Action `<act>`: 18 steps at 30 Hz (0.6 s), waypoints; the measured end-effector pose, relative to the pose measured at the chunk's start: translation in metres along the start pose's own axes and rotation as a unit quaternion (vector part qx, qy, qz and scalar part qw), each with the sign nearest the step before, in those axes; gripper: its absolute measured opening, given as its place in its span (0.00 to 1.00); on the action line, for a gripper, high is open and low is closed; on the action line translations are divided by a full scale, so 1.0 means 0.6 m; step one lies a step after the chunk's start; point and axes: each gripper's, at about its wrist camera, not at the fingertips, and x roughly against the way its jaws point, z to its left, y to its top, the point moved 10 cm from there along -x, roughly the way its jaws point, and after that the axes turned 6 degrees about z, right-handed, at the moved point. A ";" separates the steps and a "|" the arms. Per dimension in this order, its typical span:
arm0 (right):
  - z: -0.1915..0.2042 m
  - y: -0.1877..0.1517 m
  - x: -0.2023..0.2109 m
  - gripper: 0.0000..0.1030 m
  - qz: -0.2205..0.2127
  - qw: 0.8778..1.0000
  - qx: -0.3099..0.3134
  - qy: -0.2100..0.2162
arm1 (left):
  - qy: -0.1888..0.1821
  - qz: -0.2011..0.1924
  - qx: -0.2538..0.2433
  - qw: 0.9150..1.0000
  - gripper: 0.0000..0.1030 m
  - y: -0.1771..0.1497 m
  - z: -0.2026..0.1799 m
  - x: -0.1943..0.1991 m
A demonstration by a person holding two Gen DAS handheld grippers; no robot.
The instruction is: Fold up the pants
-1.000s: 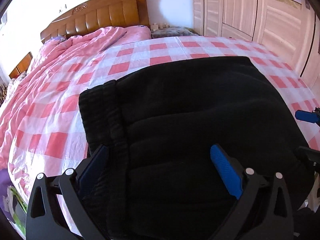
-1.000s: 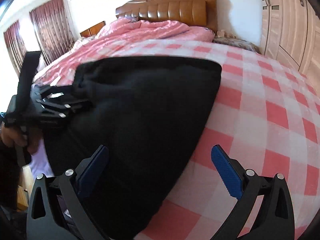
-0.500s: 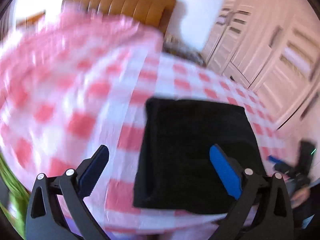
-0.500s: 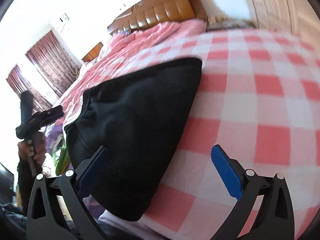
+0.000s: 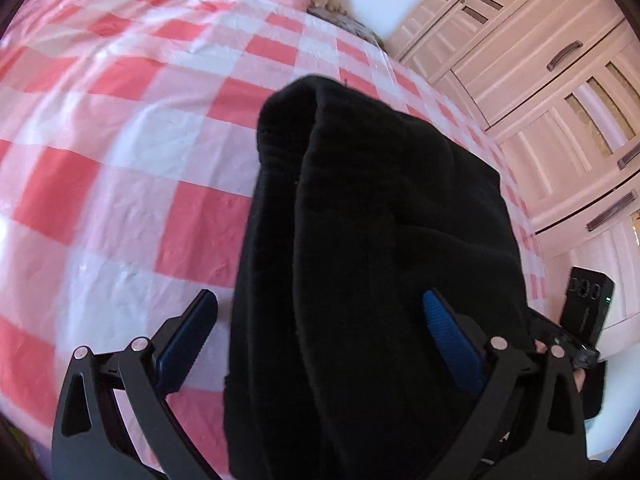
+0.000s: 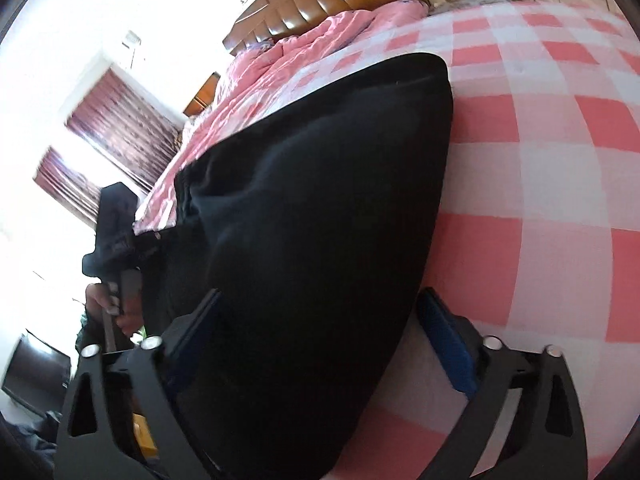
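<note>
Both the left gripper point(image 5: 316, 336) and right gripper point(image 6: 318, 332) are held spread around the folded black pants point(image 5: 384, 240) on the checked bed sheet point(image 5: 132, 184), so layers could be dragged askew if closed unevenly.

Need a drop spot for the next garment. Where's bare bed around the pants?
Free: checked sheet left of the black pants, up to the pink quilt; also sheet between pants and wardrobe side. Crowded: near bed edge, where left gripper and right gripper straddle the pants.

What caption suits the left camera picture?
Open left gripper poised over folded black pants on a pink checked bedsheet.
</note>
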 end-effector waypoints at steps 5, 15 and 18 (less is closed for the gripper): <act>0.006 0.010 -0.003 0.61 -0.003 1.000 0.009 -0.015 | -0.031 0.001 -0.003 1.000 0.75 0.007 -0.005 -0.003; 0.009 0.014 0.035 0.34 -0.066 0.996 0.040 -0.052 | -0.005 -0.045 -0.021 0.999 0.47 0.009 -0.036 0.024; 0.002 0.029 0.051 0.31 -0.077 0.993 0.054 -0.067 | 0.000 -0.041 -0.029 0.999 0.45 0.028 -0.055 0.016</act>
